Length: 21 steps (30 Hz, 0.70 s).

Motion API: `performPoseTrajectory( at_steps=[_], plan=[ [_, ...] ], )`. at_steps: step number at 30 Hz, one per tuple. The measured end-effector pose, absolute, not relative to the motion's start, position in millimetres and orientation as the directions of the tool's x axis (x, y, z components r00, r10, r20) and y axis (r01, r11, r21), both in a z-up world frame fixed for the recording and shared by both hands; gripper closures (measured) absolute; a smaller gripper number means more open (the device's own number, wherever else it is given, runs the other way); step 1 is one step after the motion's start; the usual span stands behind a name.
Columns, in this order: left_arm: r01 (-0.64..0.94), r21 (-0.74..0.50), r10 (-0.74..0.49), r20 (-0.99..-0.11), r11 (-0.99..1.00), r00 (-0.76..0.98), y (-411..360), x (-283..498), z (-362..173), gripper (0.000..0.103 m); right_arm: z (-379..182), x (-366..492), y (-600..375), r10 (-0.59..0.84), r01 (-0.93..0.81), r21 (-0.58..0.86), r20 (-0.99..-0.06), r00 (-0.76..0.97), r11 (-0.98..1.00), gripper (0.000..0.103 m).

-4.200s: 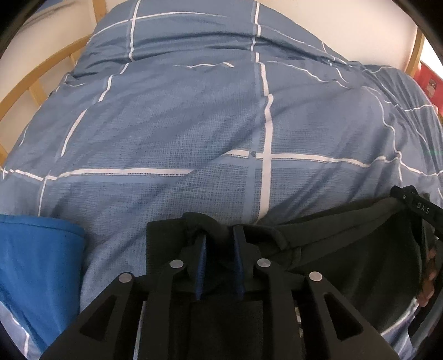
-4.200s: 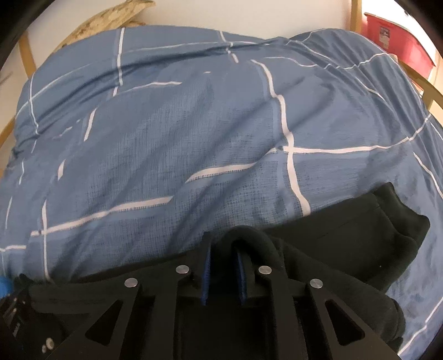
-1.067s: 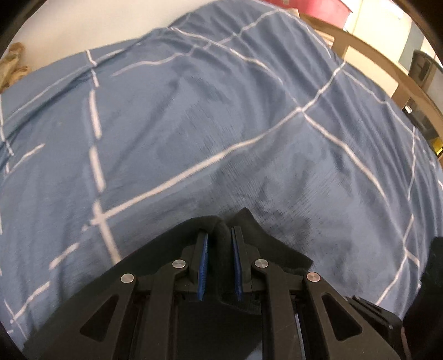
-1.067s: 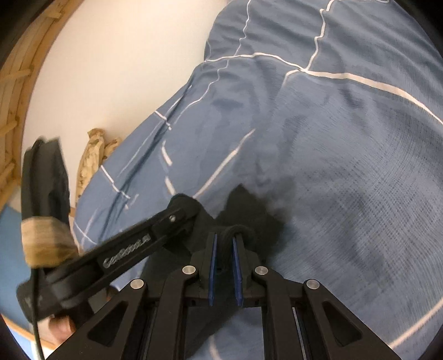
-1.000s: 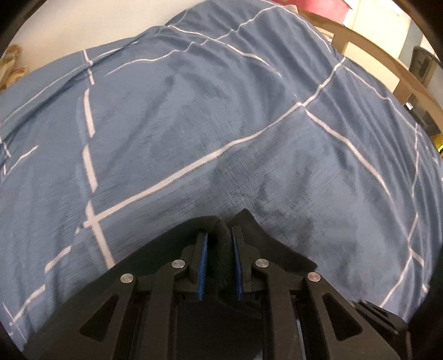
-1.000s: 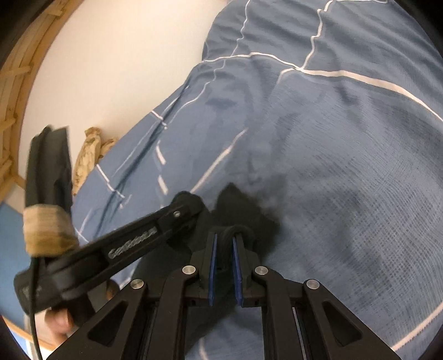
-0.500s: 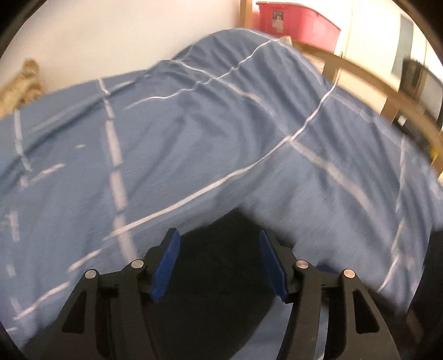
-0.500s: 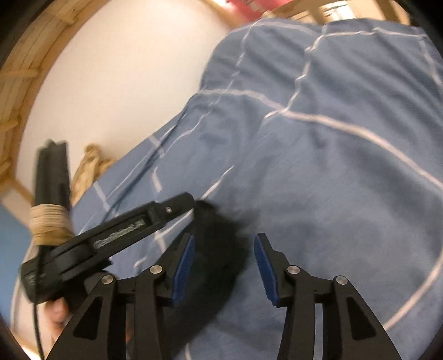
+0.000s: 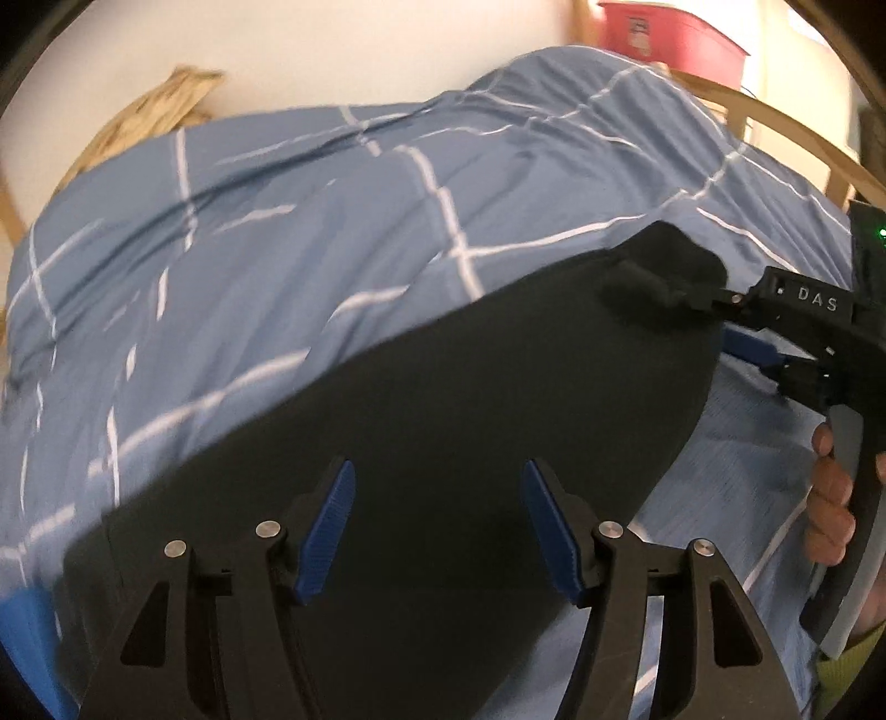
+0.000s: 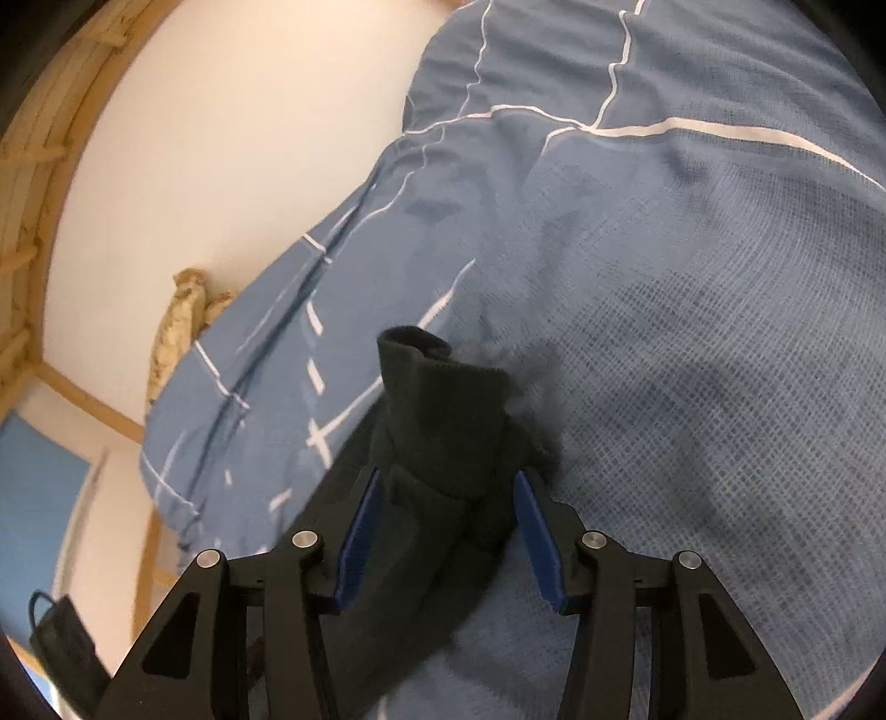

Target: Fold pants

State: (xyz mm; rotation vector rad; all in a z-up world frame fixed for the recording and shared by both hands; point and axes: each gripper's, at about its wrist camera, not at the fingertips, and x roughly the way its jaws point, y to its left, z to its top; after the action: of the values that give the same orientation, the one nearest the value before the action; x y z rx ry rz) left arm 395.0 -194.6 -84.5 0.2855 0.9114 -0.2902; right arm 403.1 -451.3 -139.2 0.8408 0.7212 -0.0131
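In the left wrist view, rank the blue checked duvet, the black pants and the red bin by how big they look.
1. Blue checked duvet: fills most of the frame.
2. Black pants: nearly as large, but they lie right under the open left claw, so nearness inflates them.
3. Red bin: a small patch, far back.

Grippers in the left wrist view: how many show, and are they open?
2. The left gripper fills the bottom foreground, open over the black pants. The right gripper enters from the right edge at the pants' far corner, open as its own view shows.
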Motion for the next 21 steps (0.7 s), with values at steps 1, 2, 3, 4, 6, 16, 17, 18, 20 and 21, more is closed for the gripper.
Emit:
performPoseTrajectory(
  at_steps=[1,2,3,4,6,16,17,18,20,21],
  plan=[
    [0.342,0.115,-0.114,-0.805,0.933,0.583,-191,392,-86,0.041,-138,402,-451,0.25,0.293,0.664,-0.596,0.763,0.688,0.053],
    [0.322,0.104,-0.111,-0.804,0.941,0.585,-186,388,-88,0.04,-137,400,-452,0.237,0.305,0.662,-0.597,0.766,0.685,0.053],
    [0.298,0.092,-0.106,-0.805,0.95,0.584,-181,383,-91,0.04,-136,397,-452,0.211,0.327,0.658,-0.601,0.771,0.678,0.053],
    [0.282,0.081,-0.106,-0.802,0.956,0.588,-179,379,-92,0.04,-135,393,-454,0.175,0.361,0.649,-0.61,0.772,0.67,0.053],
    [0.236,0.071,-0.094,-0.779,0.969,0.62,-178,373,-93,0.04,-140,383,-460,0.148,0.406,0.675,-0.605,0.782,0.617,0.053],
    [0.161,-0.078,-0.168,-0.72,0.984,0.673,-199,387,-93,0.034,-166,362,-487,0.17,0.481,0.782,-0.577,0.799,0.397,0.084],
    [0.165,-0.078,-0.17,-0.721,0.983,0.672,-201,389,-94,0.034,-166,363,-486,0.174,0.476,0.787,-0.572,0.802,0.393,0.084],
    [0.162,-0.07,-0.162,-0.718,0.984,0.677,-204,393,-93,0.034,-165,368,-485,0.193,0.458,0.788,-0.567,0.801,0.411,0.084],
    [0.171,-0.062,-0.163,-0.716,0.983,0.679,-209,396,-93,0.034,-165,373,-481,0.213,0.446,0.782,-0.571,0.793,0.435,0.084],
    [0.187,-0.058,-0.171,-0.718,0.981,0.675,-214,397,-93,0.034,-167,375,-481,0.22,0.442,0.786,-0.567,0.794,0.431,0.084]
  ],
)
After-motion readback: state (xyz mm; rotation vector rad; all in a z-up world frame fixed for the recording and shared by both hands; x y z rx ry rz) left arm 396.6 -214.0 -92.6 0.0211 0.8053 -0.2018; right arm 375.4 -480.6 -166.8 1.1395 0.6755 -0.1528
